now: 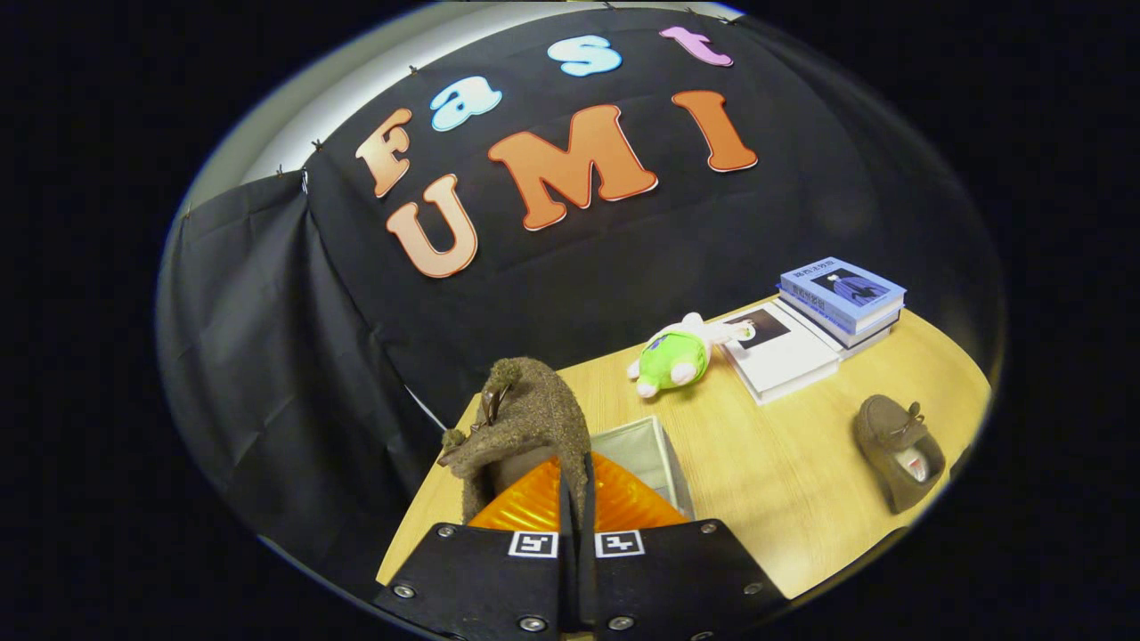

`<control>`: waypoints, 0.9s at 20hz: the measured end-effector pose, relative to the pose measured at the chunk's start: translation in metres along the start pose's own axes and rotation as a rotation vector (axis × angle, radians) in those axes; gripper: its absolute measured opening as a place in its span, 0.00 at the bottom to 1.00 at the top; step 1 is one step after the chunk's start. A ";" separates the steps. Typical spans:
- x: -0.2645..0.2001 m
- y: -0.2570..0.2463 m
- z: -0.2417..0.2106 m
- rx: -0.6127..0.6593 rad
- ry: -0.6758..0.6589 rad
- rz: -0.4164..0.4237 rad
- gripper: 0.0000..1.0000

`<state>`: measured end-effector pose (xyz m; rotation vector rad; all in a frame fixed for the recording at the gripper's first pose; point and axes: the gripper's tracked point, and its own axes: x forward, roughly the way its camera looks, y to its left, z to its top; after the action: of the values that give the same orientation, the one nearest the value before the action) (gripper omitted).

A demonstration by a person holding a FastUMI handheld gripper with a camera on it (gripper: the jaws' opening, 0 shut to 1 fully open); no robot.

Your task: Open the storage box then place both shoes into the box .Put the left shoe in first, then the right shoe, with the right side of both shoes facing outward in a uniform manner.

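Suede-like brown shoe (534,418) is pinched at its collar by the gripper (576,512), fingers pressed together on it, held above the open storage box (643,445). Step in hand: loading the first shoe (presumably the left). Next: lower it in, right side outward. Second shoe (898,450) lies beyond on the table (784,499).

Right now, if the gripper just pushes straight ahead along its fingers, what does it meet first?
The gripper is shut on the brown shoe, held above the open storage box. Straight ahead past the shoe, nothing on the table looks in line; likely the black cloth wall first, though depth is unclear.
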<state>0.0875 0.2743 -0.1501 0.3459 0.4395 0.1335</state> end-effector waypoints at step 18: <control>0.017 0.033 -0.075 -0.035 0.118 -0.027 0.62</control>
<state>0.0684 0.3310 -0.2092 0.2987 0.5578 0.1352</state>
